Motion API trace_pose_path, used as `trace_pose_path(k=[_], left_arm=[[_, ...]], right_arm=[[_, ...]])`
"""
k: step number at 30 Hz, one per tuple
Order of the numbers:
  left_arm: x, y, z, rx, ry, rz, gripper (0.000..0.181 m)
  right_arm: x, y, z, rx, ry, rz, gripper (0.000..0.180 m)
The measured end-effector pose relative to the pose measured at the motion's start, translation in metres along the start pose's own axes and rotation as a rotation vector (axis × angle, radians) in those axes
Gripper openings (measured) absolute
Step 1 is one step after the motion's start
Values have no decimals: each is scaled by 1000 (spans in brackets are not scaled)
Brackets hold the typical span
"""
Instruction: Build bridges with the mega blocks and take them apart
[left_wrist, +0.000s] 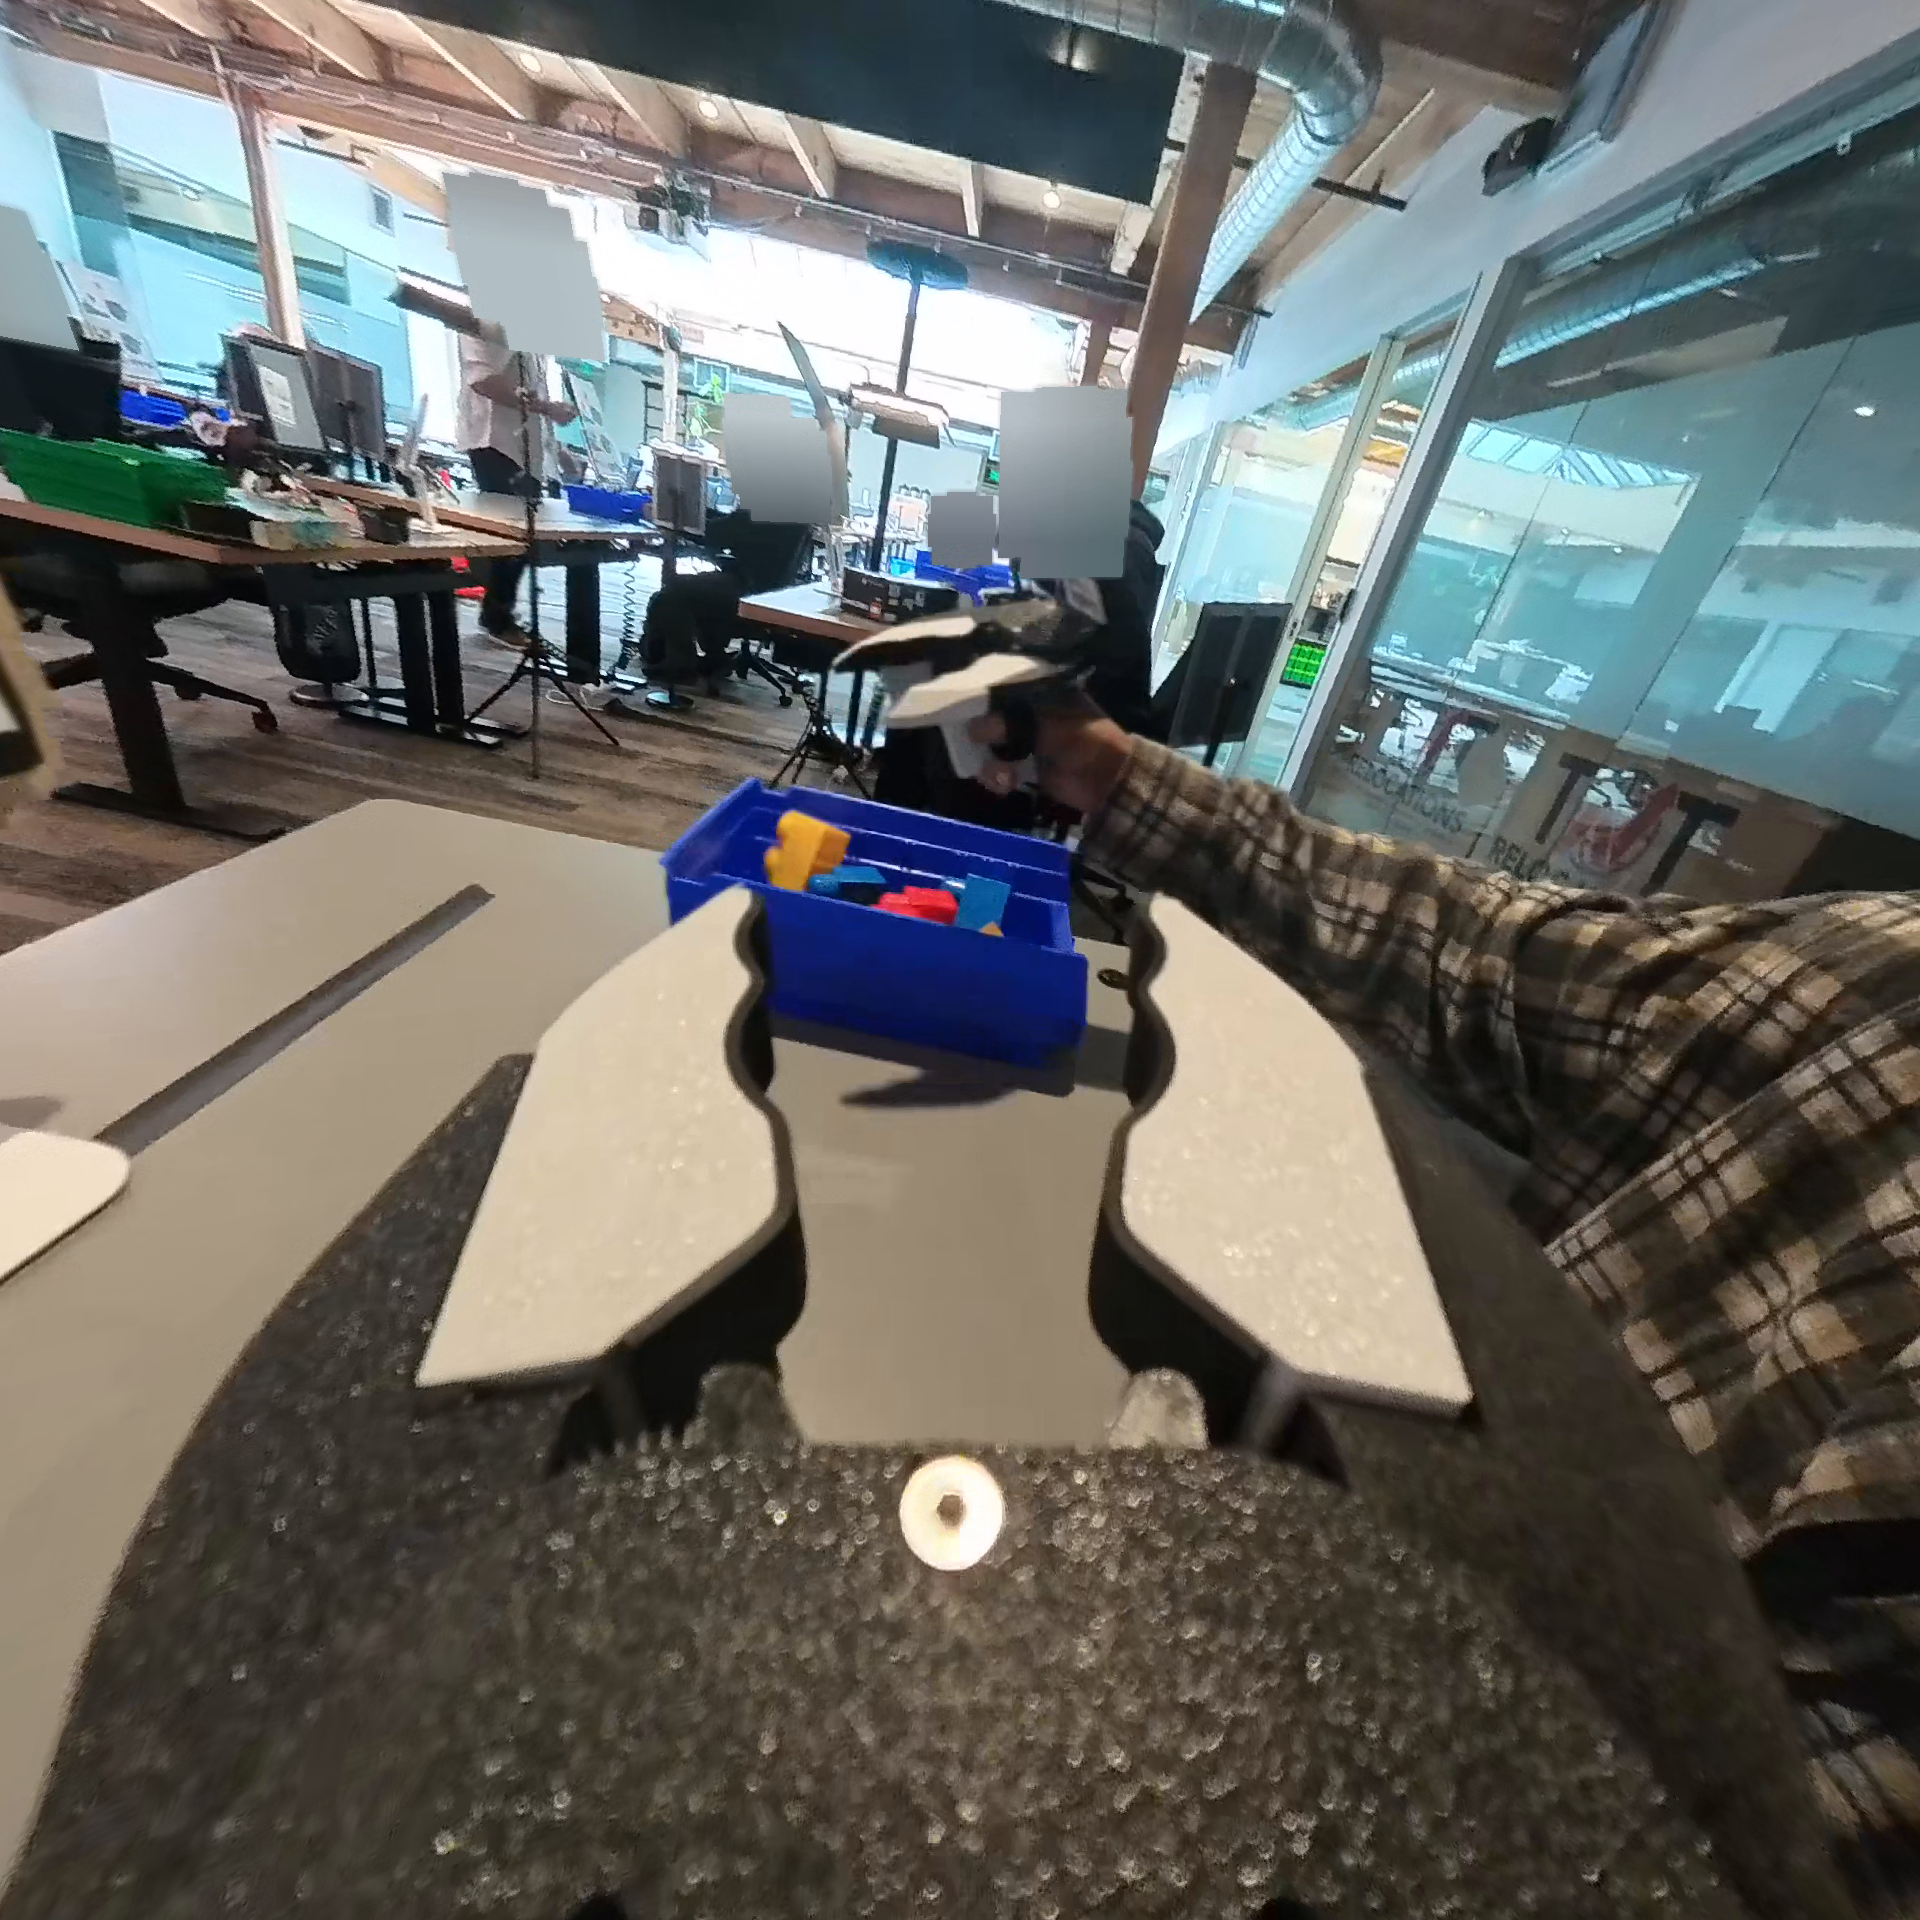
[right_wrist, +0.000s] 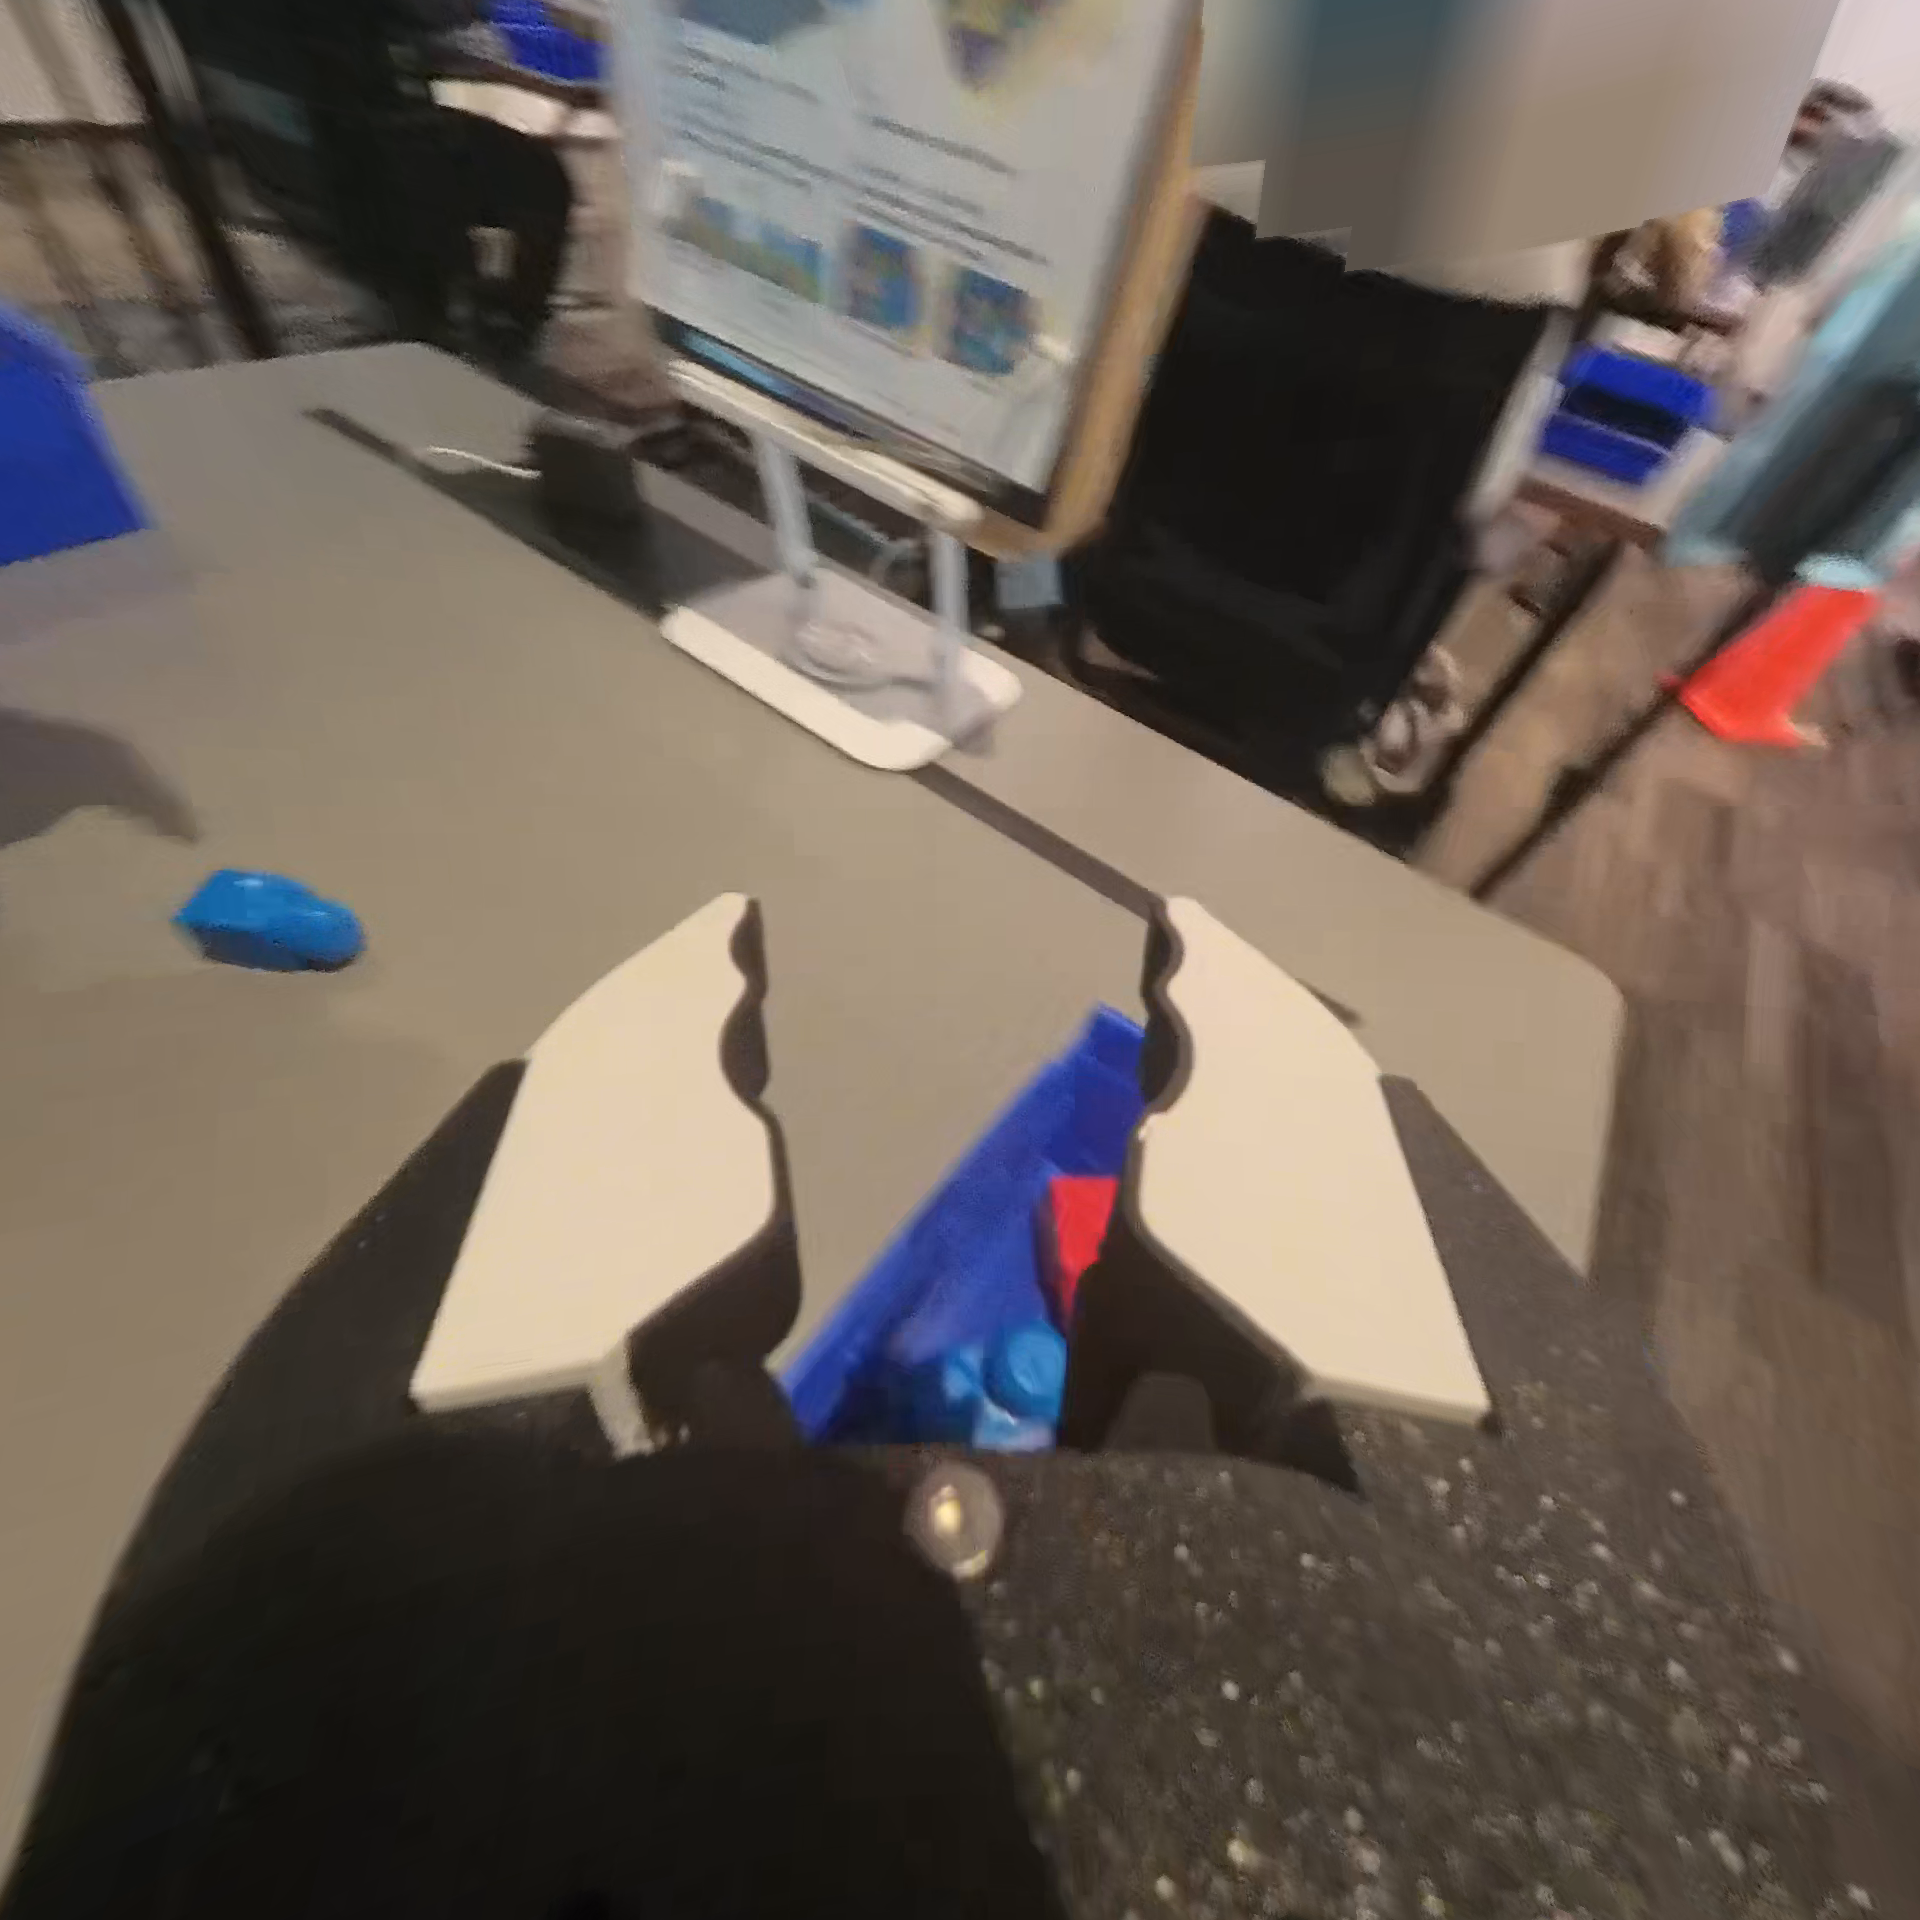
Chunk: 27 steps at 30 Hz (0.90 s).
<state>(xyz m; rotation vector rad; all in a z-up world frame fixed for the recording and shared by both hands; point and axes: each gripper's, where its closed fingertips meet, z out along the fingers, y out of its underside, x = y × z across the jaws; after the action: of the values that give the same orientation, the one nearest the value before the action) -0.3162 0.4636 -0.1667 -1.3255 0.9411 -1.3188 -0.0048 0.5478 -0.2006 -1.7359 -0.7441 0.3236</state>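
Observation:
A blue bin (left_wrist: 935, 987) stands on the grey table (left_wrist: 312, 935) and holds yellow (left_wrist: 805, 847), red (left_wrist: 920, 902) and blue blocks. My left gripper (left_wrist: 951, 914) is open and empty, low over the table, just short of the bin. My right gripper (right_wrist: 951, 914) is open and empty; in the left wrist view it (left_wrist: 904, 675) hovers above the bin's far side, held by a hand in a plaid sleeve. In the right wrist view the bin (right_wrist: 935, 1247) lies under the jaws with a red block (right_wrist: 1075, 1226) and blue blocks showing. A loose blue block (right_wrist: 270, 920) lies on the table at the left.
A white stand (right_wrist: 842, 675) carrying a printed board (right_wrist: 883, 229) stands on the table's far side. A dark slot (left_wrist: 301, 1023) runs across the tabletop. Desks, tripods and people fill the room beyond. The table's edge is close at the right in the right wrist view. Left tips to right tips: about 35 cm.

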Motion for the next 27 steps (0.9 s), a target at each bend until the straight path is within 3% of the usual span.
trace_pose_path(k=[5,13,19,27], left_arm=[[-5,-12,-14,37,-34,14,65],[-7,-25,-29,70,-63,42,62],[-13,-25,-35,61,-99,60,61],[-19,-20,-33,52,-103,45,61]], right_arm=[[-109,-21,46,-17,-324,-203,89],[-250,38,117,-195,-799,-534,88],[-294,80,150,-363,-1013,-619,78],[-319,110,181,-459,-1108,-712,64]])
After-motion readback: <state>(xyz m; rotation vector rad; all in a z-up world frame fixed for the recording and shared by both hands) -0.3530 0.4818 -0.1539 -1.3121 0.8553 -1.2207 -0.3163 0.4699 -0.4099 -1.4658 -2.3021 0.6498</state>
